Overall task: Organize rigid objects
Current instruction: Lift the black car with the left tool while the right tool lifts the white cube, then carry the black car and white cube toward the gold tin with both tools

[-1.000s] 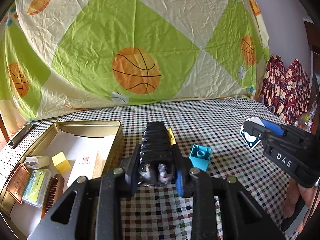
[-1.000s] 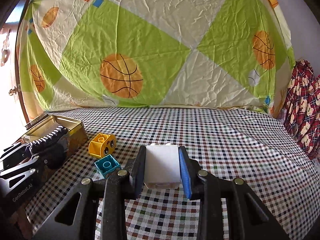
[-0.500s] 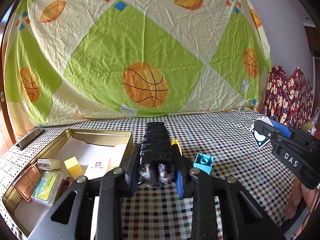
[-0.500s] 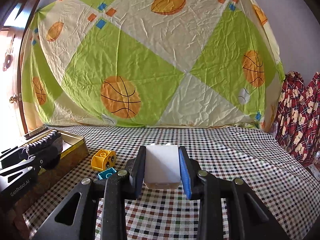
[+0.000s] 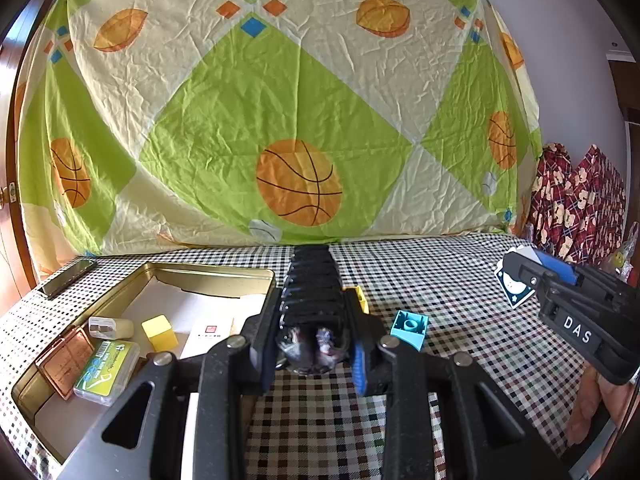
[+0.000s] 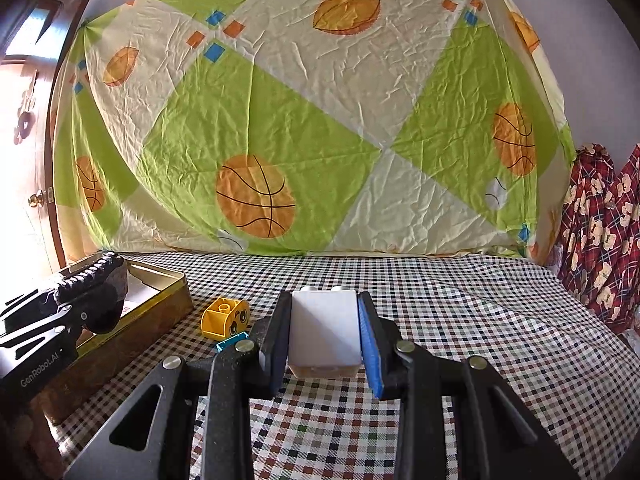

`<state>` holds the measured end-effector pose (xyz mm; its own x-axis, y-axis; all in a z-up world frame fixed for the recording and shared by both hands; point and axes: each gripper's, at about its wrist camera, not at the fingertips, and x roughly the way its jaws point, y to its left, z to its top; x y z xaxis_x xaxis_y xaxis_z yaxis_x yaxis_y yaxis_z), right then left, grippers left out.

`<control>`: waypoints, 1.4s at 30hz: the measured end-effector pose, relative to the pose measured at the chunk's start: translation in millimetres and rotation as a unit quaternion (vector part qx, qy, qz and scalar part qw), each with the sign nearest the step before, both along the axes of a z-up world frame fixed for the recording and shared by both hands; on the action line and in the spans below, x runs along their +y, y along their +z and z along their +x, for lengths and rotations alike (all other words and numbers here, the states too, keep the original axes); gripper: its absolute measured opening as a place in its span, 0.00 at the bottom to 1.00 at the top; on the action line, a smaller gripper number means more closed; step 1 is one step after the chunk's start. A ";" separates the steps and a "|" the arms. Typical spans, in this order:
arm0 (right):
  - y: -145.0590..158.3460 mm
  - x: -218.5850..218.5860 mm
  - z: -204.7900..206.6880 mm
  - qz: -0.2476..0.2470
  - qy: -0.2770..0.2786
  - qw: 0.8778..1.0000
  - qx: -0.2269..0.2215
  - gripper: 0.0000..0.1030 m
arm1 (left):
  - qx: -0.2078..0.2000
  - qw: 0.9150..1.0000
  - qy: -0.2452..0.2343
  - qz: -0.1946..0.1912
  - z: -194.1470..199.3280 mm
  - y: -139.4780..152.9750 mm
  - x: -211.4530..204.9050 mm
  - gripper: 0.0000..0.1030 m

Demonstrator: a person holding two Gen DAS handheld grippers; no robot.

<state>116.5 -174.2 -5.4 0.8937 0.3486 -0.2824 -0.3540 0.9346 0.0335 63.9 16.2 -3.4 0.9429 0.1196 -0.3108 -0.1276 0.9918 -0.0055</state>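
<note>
My left gripper [image 5: 314, 312] is shut on a black ribbed object [image 5: 312, 284] and holds it above the checked tablecloth, just right of the gold tin [image 5: 224, 272]. My right gripper [image 6: 324, 332] is shut on a white toy brick [image 6: 324, 326], held above the cloth. A yellow brick with a face [image 6: 226, 318] and a teal brick [image 5: 410, 324] lie on the cloth between the grippers; the yellow one is mostly hidden behind my left fingers [image 5: 358, 298]. The left gripper also shows in the right wrist view [image 6: 80, 296], and the right one in the left wrist view [image 5: 568, 300].
The gold tin holds a yellow cube [image 5: 159, 333], a green packet [image 5: 106, 366], a copper plate [image 5: 66, 362], a small cream item [image 5: 110, 327] and white cards [image 5: 208, 330]. A dark flat bar [image 5: 66, 278] lies at the table's far left. A basketball-print sheet [image 5: 296, 120] hangs behind.
Both grippers have risen and tilted up, each keeping its object; the table sits lower in both views and more of the sheet shows.
</note>
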 end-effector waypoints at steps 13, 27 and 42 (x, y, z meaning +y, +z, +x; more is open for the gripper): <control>-4.5 2.7 1.9 0.006 0.021 0.999 0.036 0.33 | -0.003 1.000 -0.007 -0.004 -7.6 0.8 1.8 0.27; -1.7 18.3 -28.5 0.012 0.045 0.999 0.014 0.33 | -0.008 1.000 -0.001 -0.008 -20.9 1.0 10.0 0.27; -0.2 42.8 -49.7 0.006 0.074 0.997 -0.009 0.33 | -0.019 1.000 0.004 -0.008 -36.2 1.6 16.2 0.27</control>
